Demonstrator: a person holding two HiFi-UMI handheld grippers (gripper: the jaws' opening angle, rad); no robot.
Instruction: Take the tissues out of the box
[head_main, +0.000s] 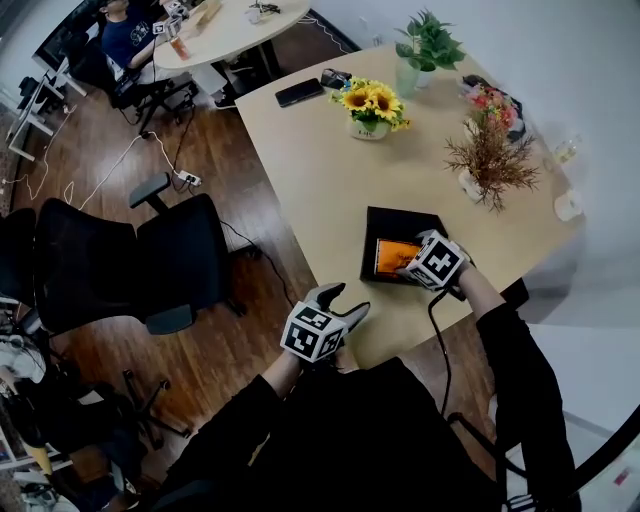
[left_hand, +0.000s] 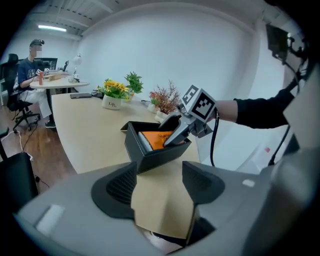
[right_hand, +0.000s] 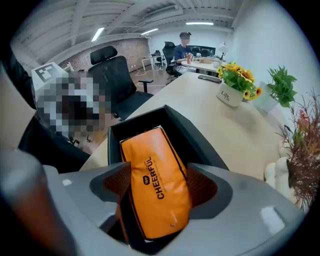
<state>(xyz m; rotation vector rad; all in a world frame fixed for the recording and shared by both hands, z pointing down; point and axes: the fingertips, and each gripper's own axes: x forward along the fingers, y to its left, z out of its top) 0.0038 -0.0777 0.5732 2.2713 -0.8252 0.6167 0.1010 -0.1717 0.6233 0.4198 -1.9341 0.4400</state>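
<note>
An open black box (head_main: 377, 224) stands near the front edge of the beige table (head_main: 310, 170). In it lies an orange tissue pack (head_main: 391, 256), printed CHEERFUL in the right gripper view (right_hand: 156, 165). My right gripper (head_main: 406, 268) reaches into the box (right_hand: 186, 131). Its jaws stand wide on either side of the pack's near end, and I see no squeeze on it. My left gripper (head_main: 345, 300) hovers open at the table's front edge, nothing between its jaws (left_hand: 160, 172), short of the box (left_hand: 155, 156). From there the right gripper (left_hand: 172, 133) shows over the pack (left_hand: 151, 139).
A sunflower pot (head_main: 370, 108), a green plant (head_main: 426, 45), dried flowers (head_main: 490, 152) and a phone (head_main: 298, 92) sit on the far half of the table. Black office chairs (head_main: 120, 265) stand to the left. A person (head_main: 125, 35) sits at a round table behind.
</note>
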